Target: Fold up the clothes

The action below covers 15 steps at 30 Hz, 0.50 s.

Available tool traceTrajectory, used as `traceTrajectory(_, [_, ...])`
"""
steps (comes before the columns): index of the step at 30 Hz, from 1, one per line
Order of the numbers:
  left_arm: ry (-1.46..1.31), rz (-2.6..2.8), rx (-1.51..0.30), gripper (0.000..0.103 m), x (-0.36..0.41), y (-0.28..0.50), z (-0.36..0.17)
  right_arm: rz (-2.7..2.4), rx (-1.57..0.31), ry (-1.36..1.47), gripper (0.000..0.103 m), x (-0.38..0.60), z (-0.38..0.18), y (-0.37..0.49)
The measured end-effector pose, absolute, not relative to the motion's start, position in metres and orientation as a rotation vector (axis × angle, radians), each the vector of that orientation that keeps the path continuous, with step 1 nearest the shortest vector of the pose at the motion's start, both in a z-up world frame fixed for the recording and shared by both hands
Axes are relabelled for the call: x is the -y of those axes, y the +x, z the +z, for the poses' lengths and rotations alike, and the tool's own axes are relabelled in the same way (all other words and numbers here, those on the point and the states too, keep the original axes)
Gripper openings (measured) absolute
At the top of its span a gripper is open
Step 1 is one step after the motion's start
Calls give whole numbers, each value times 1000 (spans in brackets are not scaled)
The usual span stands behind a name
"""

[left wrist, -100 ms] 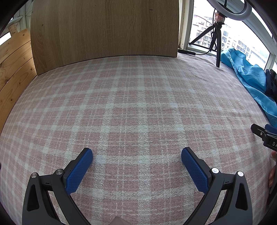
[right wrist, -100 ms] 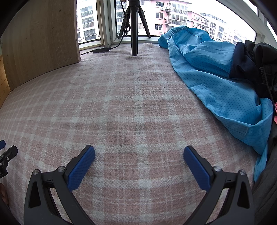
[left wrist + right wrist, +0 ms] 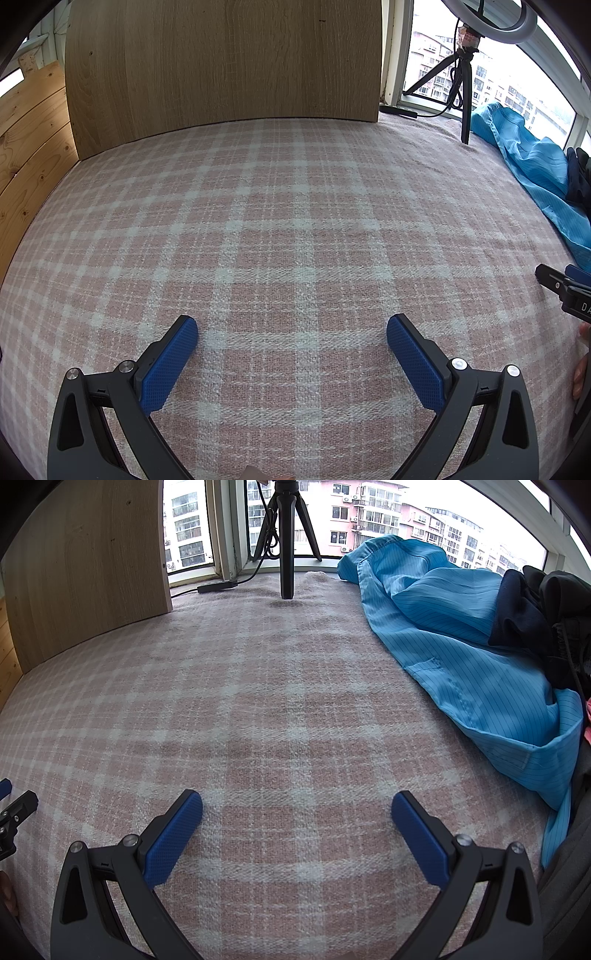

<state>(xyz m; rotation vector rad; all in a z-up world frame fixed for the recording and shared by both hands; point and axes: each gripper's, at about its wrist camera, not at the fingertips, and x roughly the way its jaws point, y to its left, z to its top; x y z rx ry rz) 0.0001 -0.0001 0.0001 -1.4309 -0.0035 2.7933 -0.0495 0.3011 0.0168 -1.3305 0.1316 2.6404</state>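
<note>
Blue pinstriped garment point(image 3: 461, 627) lies crumpled right of the tripod point(image 3: 287, 535), on the plaid blanket point(image 3: 277, 701). Judged thin, light, limp, likely slippery; take its hem or collar edge. Left gripper point(image 3: 291, 328) and right gripper point(image 3: 297, 805) gape wide, empty.

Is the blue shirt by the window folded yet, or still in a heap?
Still in a heap. The blue shirt lies crumpled and creased along the blanket's edge, with dark clothes piled on it; no neat folds show.
</note>
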Motion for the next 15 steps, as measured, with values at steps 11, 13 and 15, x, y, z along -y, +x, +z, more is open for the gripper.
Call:
traceTrajectory(11, [-1432,2794,5,103,0,0,0,2640,-131,-1331,103,-301,16,-49])
traceTrajectory(13, [-1432,2794,5,103,0,0,0,2640,-128,-1333,103,-300,16,-50])
traceTrajectory(15, [-1432,2792,2,103,0,0,0,2640,-125,-1336,103,-300,15,-52])
